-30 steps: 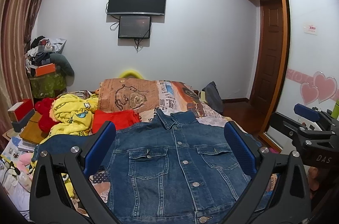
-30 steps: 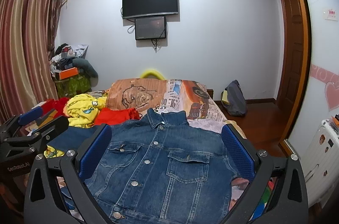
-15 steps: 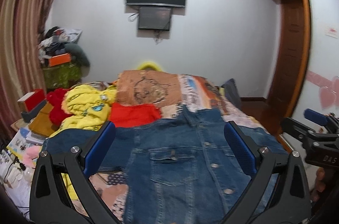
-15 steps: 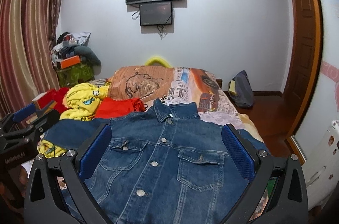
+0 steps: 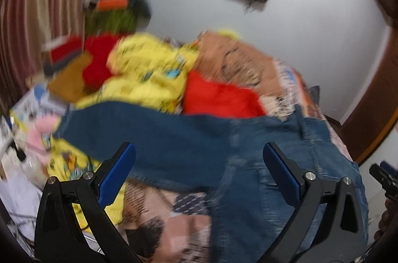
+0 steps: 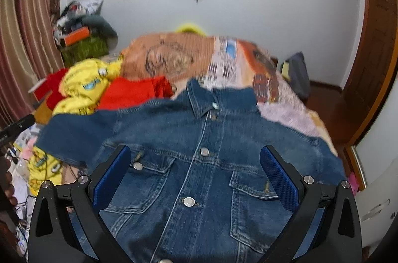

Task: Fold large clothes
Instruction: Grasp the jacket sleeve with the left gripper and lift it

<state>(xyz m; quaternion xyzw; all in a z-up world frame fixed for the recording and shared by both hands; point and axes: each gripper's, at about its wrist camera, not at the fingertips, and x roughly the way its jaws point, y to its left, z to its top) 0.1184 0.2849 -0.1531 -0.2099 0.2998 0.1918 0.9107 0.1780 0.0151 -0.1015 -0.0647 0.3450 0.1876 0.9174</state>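
A blue denim jacket (image 6: 199,163) lies flat, front up and buttoned, on the bed, collar toward the far wall. Its left sleeve (image 5: 149,131) stretches out to the left over the yellow clothes. My left gripper (image 5: 199,161) is open and empty, held above the sleeve and the jacket's left shoulder; this view is blurred. My right gripper (image 6: 195,163) is open and empty, held above the jacket's chest, between the two breast pockets. The right gripper's tip shows at the left wrist view's right edge (image 5: 383,176).
Yellow cartoon-print clothes (image 5: 149,71) and red clothes (image 5: 219,96) are piled on the bed's left side. A patterned bedspread (image 6: 174,59) covers the bed. Curtains (image 6: 20,39) and cluttered boxes stand on the left; a wooden door (image 6: 373,51) stands on the right.
The left gripper has swung left and tilted down toward the left sleeve. The right gripper has dipped closer over the jacket's chest. Both stayed open.
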